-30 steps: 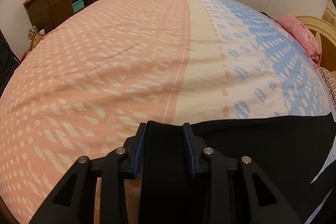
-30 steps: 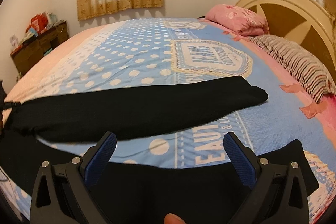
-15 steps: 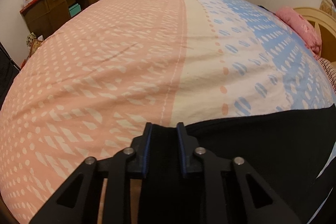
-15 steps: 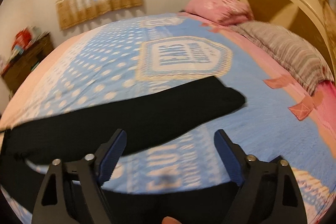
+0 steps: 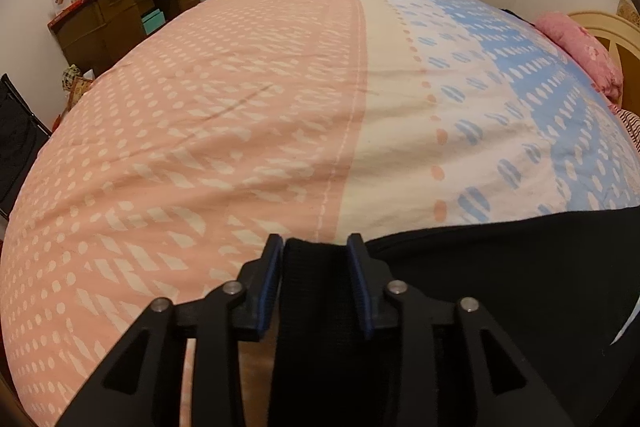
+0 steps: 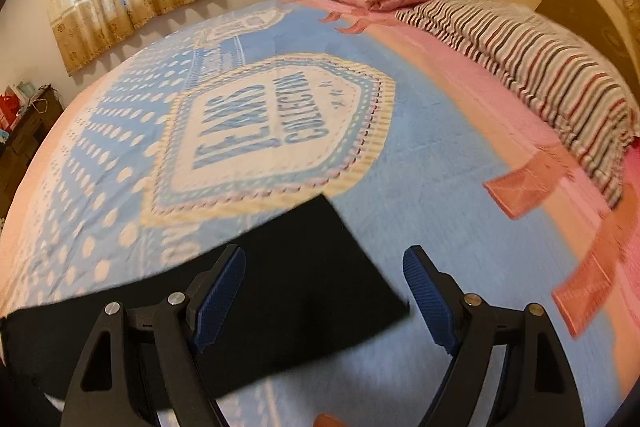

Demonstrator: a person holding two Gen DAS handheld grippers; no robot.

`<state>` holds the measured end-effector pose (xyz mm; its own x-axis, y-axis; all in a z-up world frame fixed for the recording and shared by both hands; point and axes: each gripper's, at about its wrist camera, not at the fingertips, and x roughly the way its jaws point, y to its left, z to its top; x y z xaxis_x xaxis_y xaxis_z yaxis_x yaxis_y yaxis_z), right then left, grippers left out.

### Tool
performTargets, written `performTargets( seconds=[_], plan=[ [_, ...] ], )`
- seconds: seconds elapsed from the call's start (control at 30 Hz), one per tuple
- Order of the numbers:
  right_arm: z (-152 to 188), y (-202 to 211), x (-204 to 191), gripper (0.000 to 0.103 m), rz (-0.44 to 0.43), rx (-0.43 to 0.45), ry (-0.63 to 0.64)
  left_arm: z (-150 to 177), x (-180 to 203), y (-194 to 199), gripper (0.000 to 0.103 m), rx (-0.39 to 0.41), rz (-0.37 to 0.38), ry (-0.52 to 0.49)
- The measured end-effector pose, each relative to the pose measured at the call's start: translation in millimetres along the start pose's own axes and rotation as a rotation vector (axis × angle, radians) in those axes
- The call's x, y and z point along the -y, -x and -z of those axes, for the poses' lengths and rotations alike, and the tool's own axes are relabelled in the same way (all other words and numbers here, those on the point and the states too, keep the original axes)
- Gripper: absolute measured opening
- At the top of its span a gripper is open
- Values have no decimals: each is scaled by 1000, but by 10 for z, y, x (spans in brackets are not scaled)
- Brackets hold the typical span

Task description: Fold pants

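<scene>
**Black pants laid across the bed: waistband in the left tongs, leg hem under the right**

On the left side, the left gripper (image 5: 316,247) has a fold of the black pants (image 5: 500,267) between its blue pads, at what looks like the waistband end; its jaws are opening, and whether the pads are pressing on the cloth cannot be told. The pants run off to the right over the patterned bedspread (image 5: 240,147), lying flat and limp.

Further right, the right gripper (image 6: 324,267) hovers with its jaws spread wide and nothing in them, just above the squared-off hem (image 6: 352,267) of one pant leg (image 6: 280,299).

The fabric looks light, soft and floppy, with no stiffness to hold a shape, so it will likely sag and trail if lifted by one point. The thicker seamed edges, waistband and hem, seem the surest places to pinch; a grip on mid-leg cloth would probably bunch.
</scene>
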<state>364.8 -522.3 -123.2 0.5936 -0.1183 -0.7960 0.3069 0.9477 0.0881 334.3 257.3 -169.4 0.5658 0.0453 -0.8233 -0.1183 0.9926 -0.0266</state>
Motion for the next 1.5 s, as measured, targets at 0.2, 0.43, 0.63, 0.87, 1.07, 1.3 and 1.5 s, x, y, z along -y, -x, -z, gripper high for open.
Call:
performTargets(
  seconds=[0.2, 0.43, 0.63, 0.87, 1.07, 1.3, 1.5],
  plan=[
    [-222, -492, 38, 82, -20, -79, 12, -9, -15, -47, 49, -21, -17, 9],
    [-216, -728, -10, 60, -36, -112, 62, -32, -59, -99, 49, -34, 22, 37],
    [-142, -567, -63, 9, -73, -94, 88, -18, 56, -56, 15, -17, 68, -30],
    [-106, 99, -113, 8, -155, 66, 99, -57, 101, 222, 13, 74, 56, -46],
    [184, 808, 81, 7, -308, 240, 104, 8, -89, 688, 13, 222, 182, 25],
    [708, 1369, 546, 6, -411, 349, 85, 265, -251, 1013, 13, 292, 291, 85],
    [1182, 1563, 786, 6, -413, 316, 122, 579, -337, 1261, 13, 359, 353, 61]
  ],
)
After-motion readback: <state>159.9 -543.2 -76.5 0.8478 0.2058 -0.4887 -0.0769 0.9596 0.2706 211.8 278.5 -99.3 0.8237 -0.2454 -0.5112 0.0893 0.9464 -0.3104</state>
